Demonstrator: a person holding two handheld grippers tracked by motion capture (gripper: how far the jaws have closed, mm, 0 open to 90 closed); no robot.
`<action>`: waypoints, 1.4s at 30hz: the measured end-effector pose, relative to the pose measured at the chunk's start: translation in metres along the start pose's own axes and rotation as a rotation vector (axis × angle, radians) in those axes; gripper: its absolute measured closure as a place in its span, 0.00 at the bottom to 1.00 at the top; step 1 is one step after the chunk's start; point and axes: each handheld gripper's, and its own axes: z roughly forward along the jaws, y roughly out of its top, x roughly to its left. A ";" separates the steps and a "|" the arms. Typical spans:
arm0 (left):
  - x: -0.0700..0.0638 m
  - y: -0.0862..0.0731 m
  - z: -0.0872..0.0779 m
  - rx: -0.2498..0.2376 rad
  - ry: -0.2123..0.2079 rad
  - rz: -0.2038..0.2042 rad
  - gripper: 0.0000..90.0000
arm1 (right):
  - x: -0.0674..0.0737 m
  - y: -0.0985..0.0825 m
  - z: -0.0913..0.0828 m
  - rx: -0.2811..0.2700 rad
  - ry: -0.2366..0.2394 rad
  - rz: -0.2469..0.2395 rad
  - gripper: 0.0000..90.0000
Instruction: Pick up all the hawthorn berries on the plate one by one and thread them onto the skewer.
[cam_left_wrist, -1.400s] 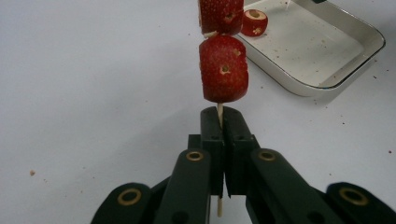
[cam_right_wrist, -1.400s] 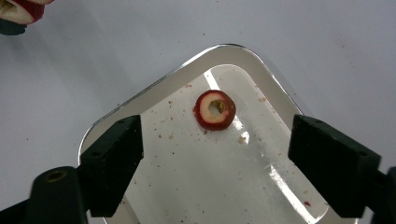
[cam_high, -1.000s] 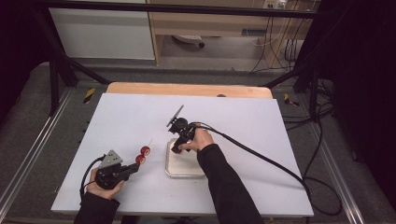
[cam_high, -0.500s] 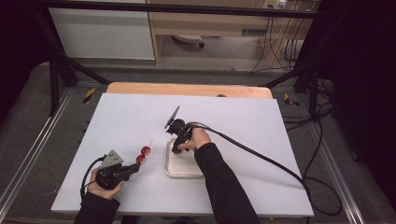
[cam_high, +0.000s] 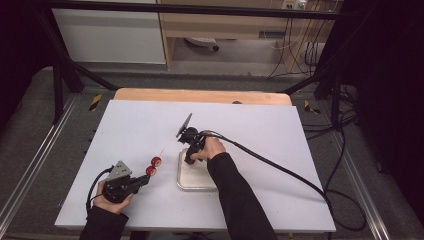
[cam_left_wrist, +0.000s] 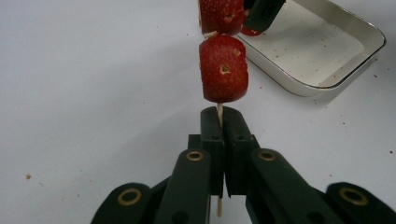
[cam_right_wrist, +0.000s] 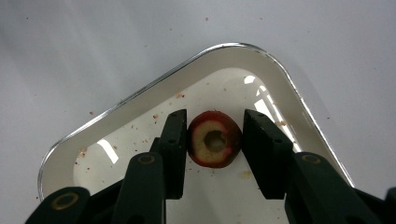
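Two red strawberry pieces (cam_left_wrist: 222, 69) with pale seed specks sit on a tan skewer (cam_left_wrist: 219, 113). The apple slice (cam_right_wrist: 214, 139) is red-skinned, cream inside (dark hollow core). White tray (cam_right_wrist: 140, 100), silver-rimmed, red-flecked; black grippers.

Taking the shallow white metal tray (cam_high: 197, 181) with rounded corners as landmark: the white desk (cam_high: 260, 135) lies bare beyond it, to its right and in front of it. To its left, the thin wooden skewer (cam_high: 161, 151) with two red strawberry pieces (cam_high: 153, 166) slants across the desk, barring a low pass there. The tray's low rim walls its floor.
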 end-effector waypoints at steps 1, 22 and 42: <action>0.000 0.000 0.000 0.000 0.000 0.000 0.98 | 0.000 0.000 0.000 0.001 0.000 0.006 0.69; -0.012 0.003 0.001 -0.011 -0.001 0.027 0.98 | 0.010 -0.031 -0.047 -0.133 -0.011 0.120 0.69; -0.051 0.014 0.016 -0.045 0.001 0.042 0.98 | -0.001 -0.138 -0.062 -0.657 0.127 0.430 0.69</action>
